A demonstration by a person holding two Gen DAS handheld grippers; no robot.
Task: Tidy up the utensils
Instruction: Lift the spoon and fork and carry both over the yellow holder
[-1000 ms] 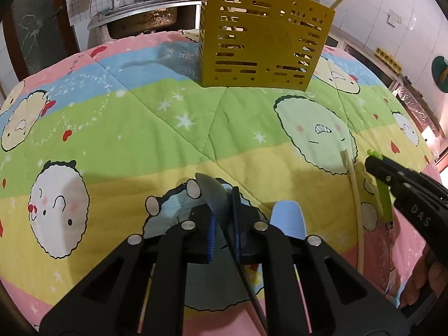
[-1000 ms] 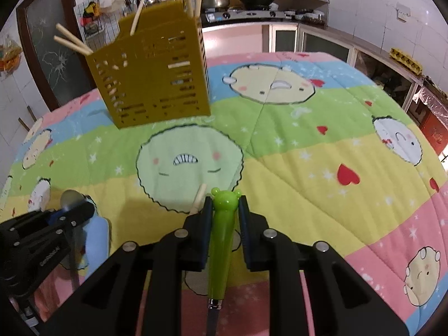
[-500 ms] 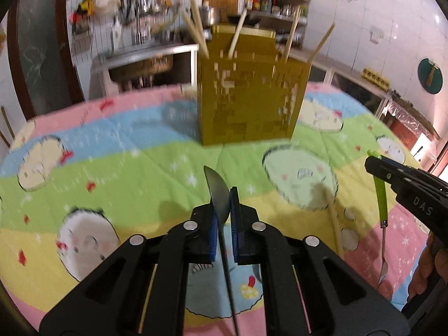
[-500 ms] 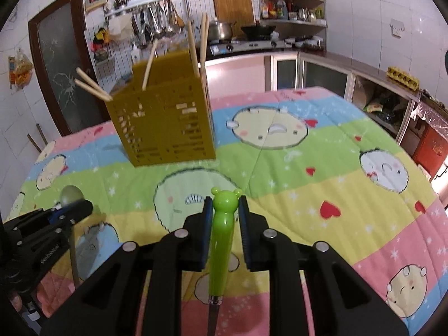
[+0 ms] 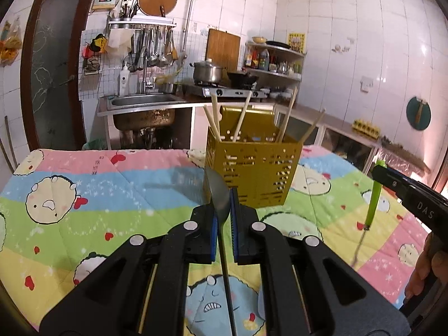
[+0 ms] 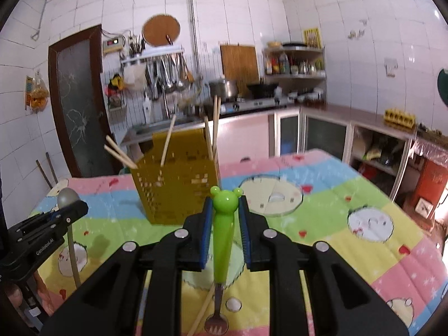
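My left gripper (image 5: pixel 224 207) is shut on a metal spoon (image 5: pixel 217 193). Its bowl points up and its thin handle hangs down between the fingers, clear of the cloth. My right gripper (image 6: pixel 226 210) is shut on a green fork (image 6: pixel 224 224) with a frog-head handle, tines hanging low. Straight ahead of both stands a yellow slotted utensil holder (image 5: pixel 252 173) (image 6: pixel 179 193) with several chopsticks sticking out. In the left wrist view the right gripper (image 5: pixel 378 175) and the fork (image 5: pixel 373 201) hang at the right. The right wrist view shows the left gripper (image 6: pixel 75 208) and the spoon (image 6: pixel 67 196) at the left.
A cartoon-print quilt (image 5: pixel 84 196) covers the table. A loose chopstick (image 6: pixel 204 308) lies on it under the right gripper. Behind the table are a steel sink (image 5: pixel 142 103), a stove with pots (image 5: pixel 221 84) and cabinets (image 6: pixel 322 131). A person's hand (image 5: pixel 425 266) holds the right gripper.
Both grippers have risen off the quilt with the spoon and the fork, and tilted up toward level. The holder now sits lower in both views and the kitchen wall shows.
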